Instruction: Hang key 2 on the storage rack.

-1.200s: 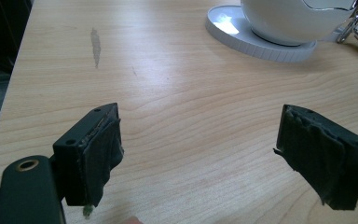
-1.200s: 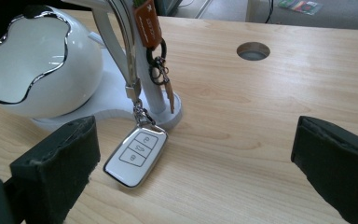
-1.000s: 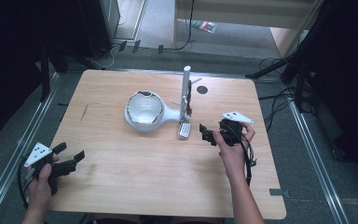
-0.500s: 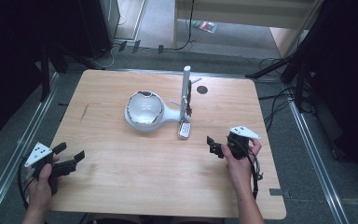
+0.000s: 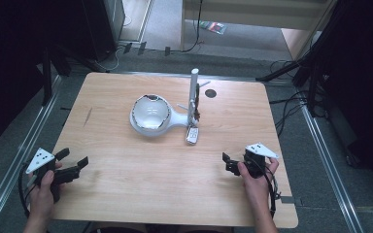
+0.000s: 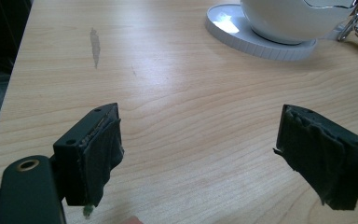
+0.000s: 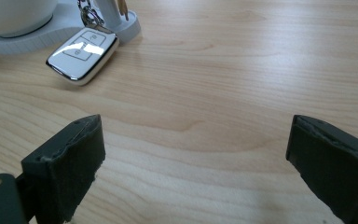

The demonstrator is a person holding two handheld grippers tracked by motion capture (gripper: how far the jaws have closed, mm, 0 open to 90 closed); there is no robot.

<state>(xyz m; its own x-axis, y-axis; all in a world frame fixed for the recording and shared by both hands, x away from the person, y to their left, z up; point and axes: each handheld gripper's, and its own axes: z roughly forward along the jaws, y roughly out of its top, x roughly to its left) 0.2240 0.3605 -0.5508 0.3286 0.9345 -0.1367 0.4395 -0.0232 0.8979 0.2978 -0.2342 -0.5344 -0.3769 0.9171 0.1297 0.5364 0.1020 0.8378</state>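
Note:
A white bowl-shaped dish (image 5: 150, 112) sits on a round white base (image 6: 261, 42) at the table's middle, joined to an upright white post (image 5: 193, 97). A silver and white car key fob (image 5: 192, 135) lies at the post's foot, its ring chained to the stand (image 7: 83, 55). My right gripper (image 5: 227, 164) is open and empty at the near right, well short of the fob (image 7: 196, 158). At the near left corner my left gripper (image 5: 73, 159) is open over bare wood, with nothing between its jaws (image 6: 200, 154).
The wooden table (image 5: 126, 194) has a dark streak (image 5: 87, 116) on its left part and a round black hole (image 5: 211, 93) behind the post. Cables and dark stands lie on the floor around the table.
My right gripper has drawn back from beside the key fob toward the near right edge. The left gripper has stayed where it was.

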